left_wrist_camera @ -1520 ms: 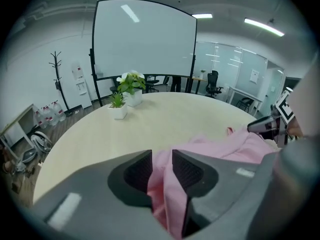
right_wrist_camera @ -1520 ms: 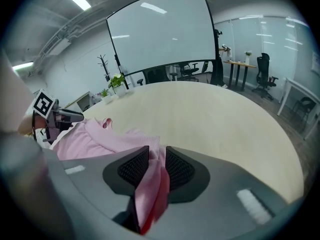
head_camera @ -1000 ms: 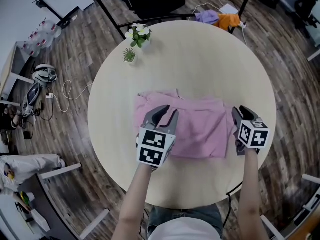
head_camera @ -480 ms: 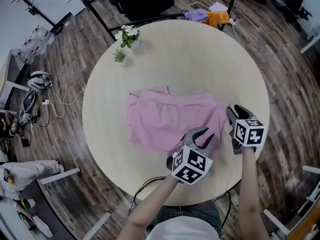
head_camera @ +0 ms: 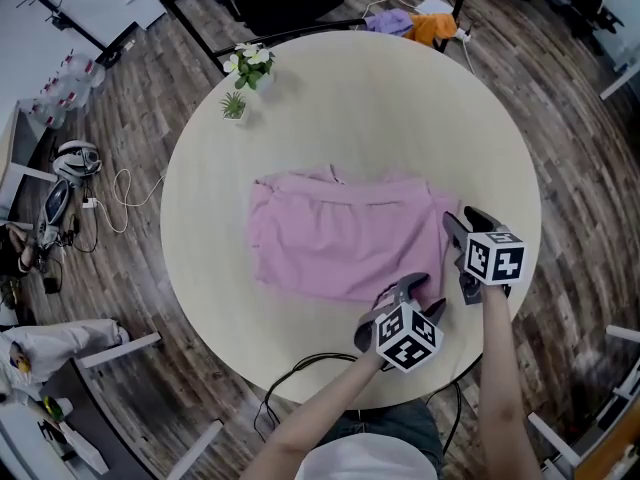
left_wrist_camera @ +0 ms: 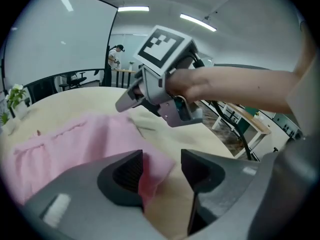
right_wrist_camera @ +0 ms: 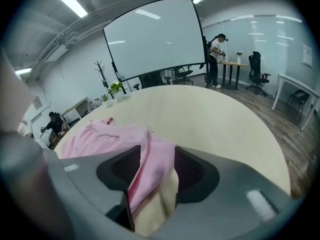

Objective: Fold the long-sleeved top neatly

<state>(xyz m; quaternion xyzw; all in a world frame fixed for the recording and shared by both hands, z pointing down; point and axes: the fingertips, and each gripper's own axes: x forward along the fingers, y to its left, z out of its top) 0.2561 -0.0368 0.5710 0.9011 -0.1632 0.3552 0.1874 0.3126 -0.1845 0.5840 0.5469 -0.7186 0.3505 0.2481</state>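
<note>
Tabletop (head_camera: 400, 118): folded pink top (head_camera: 340, 240), right hand-held gripper (right_wrist_camera: 156, 165) tight on edge, left hand-held gripper (left_wrist_camera: 161, 168) agape round corner.

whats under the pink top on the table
Only the round table shows around the pink top; its folded layers cover anything beneath. Its right edge sits pinched in the right tongs.

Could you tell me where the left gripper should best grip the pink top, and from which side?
Likely the pink top's near right corner, approached low from the table's near edge: that corner lies flat between the left gripper's open jaws, beside the edge the right gripper pinches.
</note>
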